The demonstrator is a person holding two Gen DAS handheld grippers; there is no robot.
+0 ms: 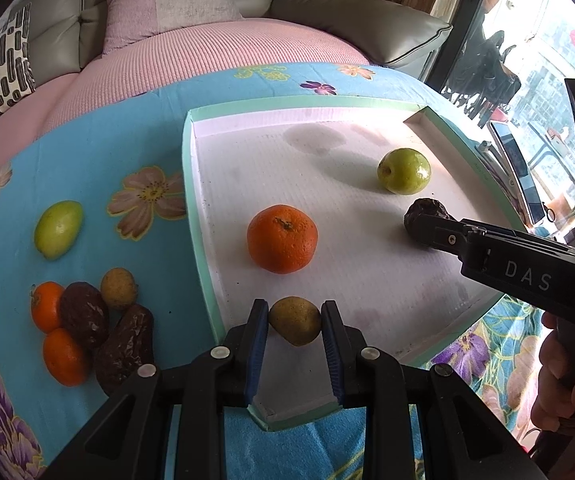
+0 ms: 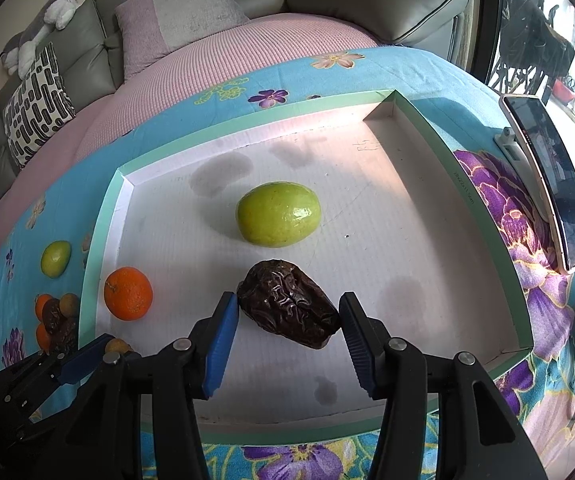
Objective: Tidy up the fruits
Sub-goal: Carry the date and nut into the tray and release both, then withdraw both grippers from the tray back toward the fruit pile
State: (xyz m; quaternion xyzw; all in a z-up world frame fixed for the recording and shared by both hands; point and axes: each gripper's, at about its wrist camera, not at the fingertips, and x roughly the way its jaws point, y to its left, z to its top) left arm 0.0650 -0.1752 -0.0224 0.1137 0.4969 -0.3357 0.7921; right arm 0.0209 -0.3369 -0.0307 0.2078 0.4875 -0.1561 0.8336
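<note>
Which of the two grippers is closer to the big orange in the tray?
Left. The left gripper, closed on a small brown fruit, sits just in front of the orange; the right gripper brackets a dark date farther off.

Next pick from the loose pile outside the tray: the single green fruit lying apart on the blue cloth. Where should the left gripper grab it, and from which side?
Grip the green fruit across its narrow middle, coming down from above. It is an oval lying on its side on the blue cloth, apart from the pile, so both flanks look free for the fingers. Its glossy skin may slip, so I'd close on the widest girth.
</note>
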